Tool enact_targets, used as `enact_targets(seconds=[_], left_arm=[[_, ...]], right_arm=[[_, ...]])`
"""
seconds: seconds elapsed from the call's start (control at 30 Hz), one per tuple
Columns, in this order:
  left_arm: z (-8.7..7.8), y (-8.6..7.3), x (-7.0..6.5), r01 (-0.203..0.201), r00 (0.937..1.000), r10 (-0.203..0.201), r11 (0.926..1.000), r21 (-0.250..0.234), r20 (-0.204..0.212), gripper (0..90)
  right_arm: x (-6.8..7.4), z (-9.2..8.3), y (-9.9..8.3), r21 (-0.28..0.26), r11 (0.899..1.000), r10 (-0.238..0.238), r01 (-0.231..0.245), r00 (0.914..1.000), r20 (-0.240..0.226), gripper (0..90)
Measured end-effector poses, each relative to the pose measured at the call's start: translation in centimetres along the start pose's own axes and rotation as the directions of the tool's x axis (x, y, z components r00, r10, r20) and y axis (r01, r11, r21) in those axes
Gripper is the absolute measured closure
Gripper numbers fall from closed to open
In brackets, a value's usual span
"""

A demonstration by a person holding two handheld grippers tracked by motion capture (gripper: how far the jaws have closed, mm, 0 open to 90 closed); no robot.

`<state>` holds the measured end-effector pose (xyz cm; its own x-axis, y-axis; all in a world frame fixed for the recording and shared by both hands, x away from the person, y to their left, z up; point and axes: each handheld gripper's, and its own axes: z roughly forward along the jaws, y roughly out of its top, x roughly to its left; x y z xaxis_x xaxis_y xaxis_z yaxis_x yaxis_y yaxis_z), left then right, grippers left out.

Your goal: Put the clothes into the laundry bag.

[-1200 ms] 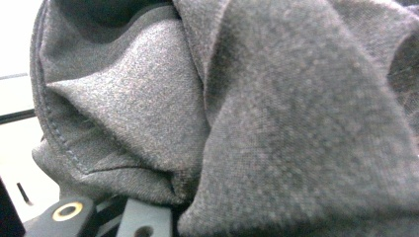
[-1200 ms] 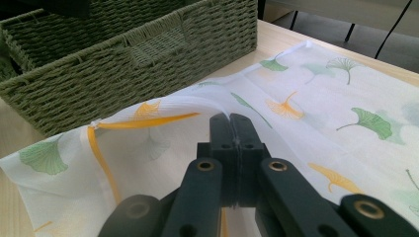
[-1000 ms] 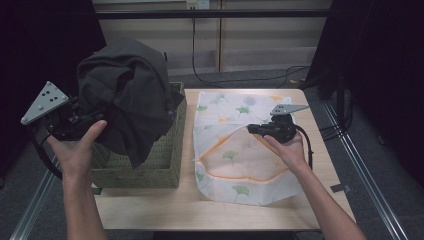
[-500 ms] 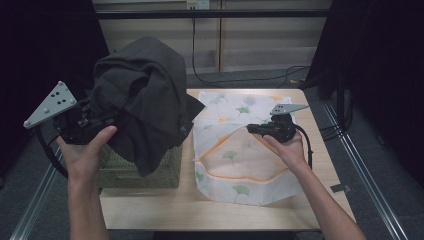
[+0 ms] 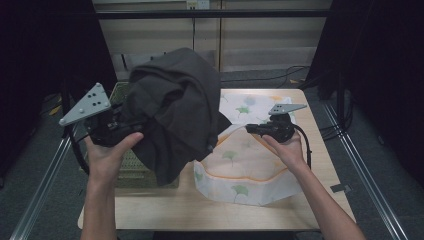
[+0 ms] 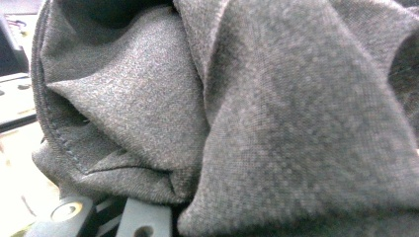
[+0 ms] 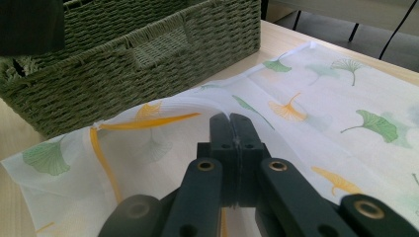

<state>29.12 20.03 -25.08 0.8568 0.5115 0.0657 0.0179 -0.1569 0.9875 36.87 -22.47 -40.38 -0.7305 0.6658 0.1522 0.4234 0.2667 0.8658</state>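
one dark grey garment point(image 5: 175, 110), one white mesh laundry bag point(image 5: 240, 160) printed with green and orange ginkgo leaves, one green woven basket point(image 5: 131, 167) and two grippers sit over a pale wooden table point(image 5: 320, 165). the high view shows the whole layout: the garment hangs bunched in the air from the left gripper point(image 5: 112, 125), above the basket's right side and overlapping the bag's left edge, while the bag lies flat on the table just beside the basket. the left gripper view adds the cloth's fine weave, a stitched hem and deep folds point(image 6: 276, 113) pressed right up to the camera, covering the jaws. the right gripper view shows the basket's woven wall and handle slot point(image 7: 148, 54) and the bag's orange-trimmed opening point(image 7: 148, 121) close up. the left gripper is clamped on the garment, its jaws partly apart around the bundle. the right gripper point(image 7: 230, 123) has its jaws pressed together, pinching the bag's fabric at the opening edge.
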Motion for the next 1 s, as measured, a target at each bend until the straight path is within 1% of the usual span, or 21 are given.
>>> enact_targets(seconds=[0.17, 0.2, 0.27, 0.3, 0.33, 0.37, 0.43, 0.47, 0.57, 0.63, 0.73, 0.8, 0.87, 0.9, 0.93, 0.97, 1.0], left_arm=[[1.9, 0.0, -1.0, 0.0, 0.9987, -0.001, 0.9999, 0.016, 0.05, 61.3], [2.2, 0.0, -1.3, 0.005, 0.9984, -0.006, 0.9999, 0.012, 0.055, 61.3], [2.8, 0.1, -1.7, 0.001, 0.9974, -0.002, 0.9998, 0.021, 0.072, 61.3], [3.0, 0.1, -1.9, -0.007, 0.9962, 0.004, 0.9995, 0.029, 0.087, 61.3], [3.4, 0.1, -2.2, 0.001, 0.9959, -0.003, 0.9996, 0.027, 0.09, 61.2], [3.7, 0.1, -2.4, -0.005, 0.9954, 0.002, 0.9994, 0.033, 0.095, 61.2], [4.4, 0.2, -2.7, -0.004, 0.9929, 0.0, 0.9993, 0.037, 0.119, 61.2], [4.9, 0.2, -2.9, 0.009, 0.9923, -0.012, 0.9996, 0.027, 0.124, 61.2], [6.2, 0.2, -3.3, 0.023, 0.9878, -0.024, 0.9997, 0.007, 0.154, 61.1], [7.1, -0.3, -3.7, 0.037, 0.9826, -0.036, 0.9993, -0.001, 0.182, 61.0], [8.3, -1.2, -4.5, 0.042, 0.9766, -0.042, 0.9991, 0.005, 0.211, 61.0], [8.9, -1.8, -4.9, 0.04, 0.9736, -0.043, 0.999, 0.019, 0.224, 60.9], [9.4, -2.3, -5.1, 0.047, 0.9725, -0.051, 0.9986, 0.026, 0.227, 60.9], [9.6, -2.5, -5.2, 0.054, 0.9715, -0.059, 0.9981, 0.03, 0.229, 60.9], [9.8, -2.7, -5.2, 0.069, 0.9715, -0.074, 0.9971, 0.031, 0.225, 60.9], [10.0, -2.8, -5.3, 0.075, 0.97, -0.079, 0.9969, 0.025, 0.23, 60.9], [10.2, -2.9, -5.3, 0.08, 0.965, -0.084, 0.9965, 0.024, 0.249, 60.8]], right_arm=[[0.1, 0.1, 0.2, -0.001, 1.0, -0.003, 0.003, 1.0, -0.008, 90.0], [0.1, 0.1, 0.3, -0.003, 1.0, -0.001, 0.001, 1.0, -0.008, 90.0], [0.1, 0.0, 0.3, -0.003, 1.0, -0.007, 0.007, 0.9999, -0.009, 90.0], [0.2, 0.0, 0.3, -0.004, 1.0, -0.005, 0.005, 1.0, -0.009, 90.0], [0.2, 0.0, 0.4, -0.003, 1.0, -0.009, 0.009, 0.9999, -0.011, 90.0], [0.2, 0.0, 0.4, -0.006, 1.0, -0.005, 0.005, 0.9999, -0.013, 90.0], [0.2, 0.1, 0.5, -0.009, 1.0, -0.002, 0.002, 0.9998, -0.018, 90.0], [0.1, 0.1, 0.5, -0.009, 1.0, -0.002, 0.002, 0.9998, -0.02, 90.0], [0.1, 0.3, 0.5, -0.008, 1.0, -0.002, 0.002, 0.9998, -0.018, 90.0], [0.1, 0.3, 0.5, -0.006, 1.0, -0.002, 0.002, 0.9998, -0.02, 90.0], [0.1, 0.2, 0.6, -0.01, 1.0, -0.006, 0.006, 0.9997, -0.022, 90.0], [0.0, 0.1, 0.6, -0.012, 1.0, -0.008, 0.007, 0.9997, -0.024, 90.0], [0.1, 0.0, 0.6, -0.013, 1.0, -0.008, 0.008, 0.9997, -0.023, 90.0], [0.1, 0.0, 0.6, -0.015, 1.0, -0.009, 0.008, 0.9997, -0.025, 90.0], [0.1, 0.0, 0.6, -0.015, 1.0, -0.009, 0.009, 0.9997, -0.024, 90.0], [0.1, 0.0, 0.6, -0.016, 1.0, -0.01, 0.009, 0.9997, -0.023, 90.0], [0.1, 0.0, 0.6, -0.015, 1.0, -0.008, 0.008, 0.9997, -0.023, 90.0]])
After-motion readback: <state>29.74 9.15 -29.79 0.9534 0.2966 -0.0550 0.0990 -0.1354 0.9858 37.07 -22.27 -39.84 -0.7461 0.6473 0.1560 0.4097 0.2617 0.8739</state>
